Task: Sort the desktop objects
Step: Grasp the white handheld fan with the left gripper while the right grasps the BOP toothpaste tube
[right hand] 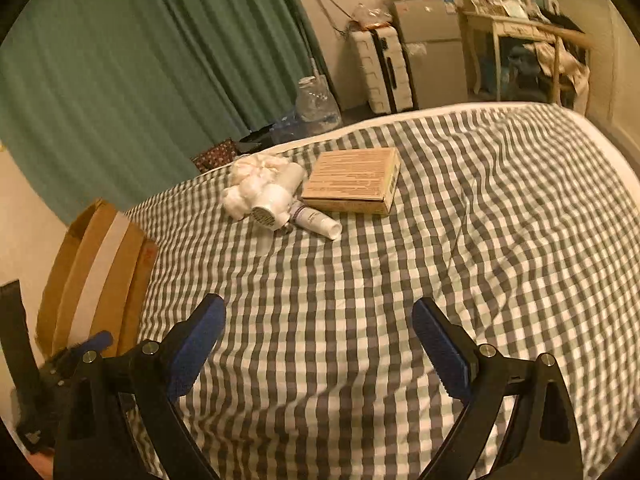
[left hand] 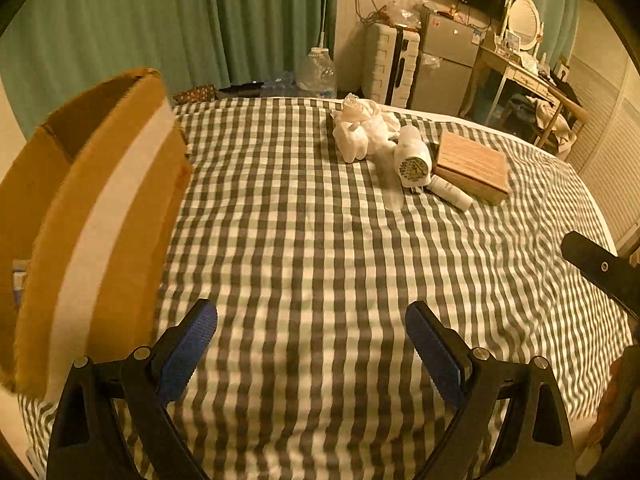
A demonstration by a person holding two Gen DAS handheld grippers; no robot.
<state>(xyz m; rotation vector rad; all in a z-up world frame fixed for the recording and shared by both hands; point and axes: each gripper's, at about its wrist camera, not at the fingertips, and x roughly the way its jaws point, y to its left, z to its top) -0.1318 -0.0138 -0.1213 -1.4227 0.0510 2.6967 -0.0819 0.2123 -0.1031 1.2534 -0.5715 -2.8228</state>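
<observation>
green curtains point(left hand: 160, 28), small fridge point(left hand: 446, 64), dressing table point(left hand: 520, 76)

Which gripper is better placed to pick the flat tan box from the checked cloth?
Probably the right gripper: the flat tan box lies nearly ahead of its open jaws. The left gripper sees it far right.

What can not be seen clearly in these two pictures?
- Inside of the cardboard box: both views, hidden by its own wall.
- Print on the flat carton: too small and blurred in both views.
- Clear thing beside the white bottle: blurred, left wrist view.
- White bundle: unclear what it is.
</observation>
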